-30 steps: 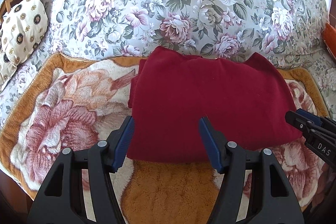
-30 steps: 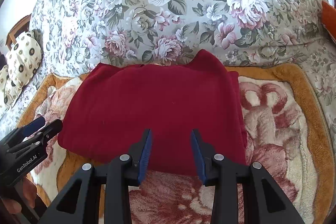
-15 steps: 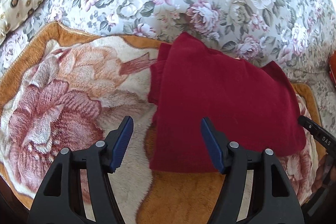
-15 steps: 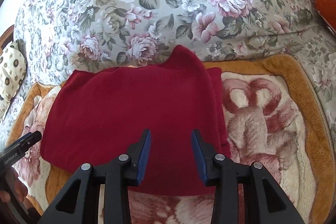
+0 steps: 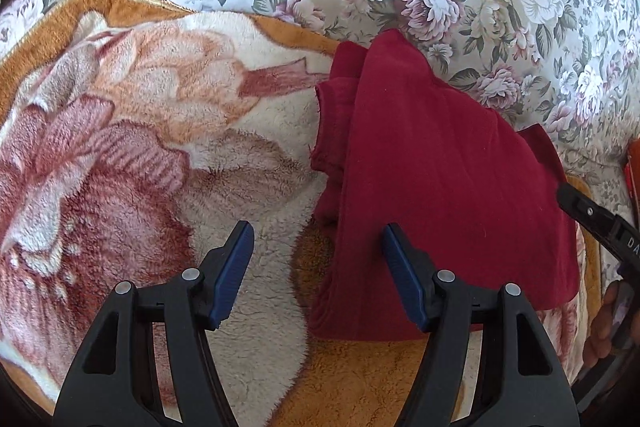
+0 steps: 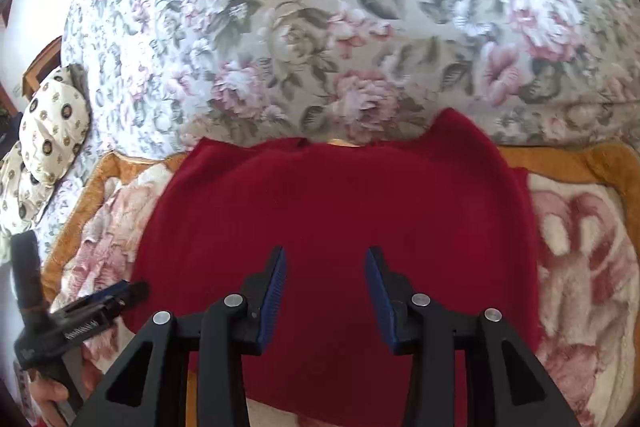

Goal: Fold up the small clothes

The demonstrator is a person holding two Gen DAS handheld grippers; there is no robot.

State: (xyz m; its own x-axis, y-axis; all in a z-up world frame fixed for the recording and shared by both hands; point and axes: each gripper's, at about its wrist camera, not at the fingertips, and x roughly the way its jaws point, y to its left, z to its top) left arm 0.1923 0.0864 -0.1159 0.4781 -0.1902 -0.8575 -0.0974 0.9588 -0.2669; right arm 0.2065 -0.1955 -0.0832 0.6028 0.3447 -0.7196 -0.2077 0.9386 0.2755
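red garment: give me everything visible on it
The red garment is plain dark red, soft knit-looking cloth, no print. It lies folded into a rough rectangle, flat on the plush flowered blanket, its far edge against the floral cover. Two points rise at the far corners; on one side, layered edges show. The left tongs straddle its near corner, the right tongs hover over its middle; both are open, and no pad visibly presses it.

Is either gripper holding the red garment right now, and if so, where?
No. The left gripper and right gripper are both open over the red garment, gripping nothing.
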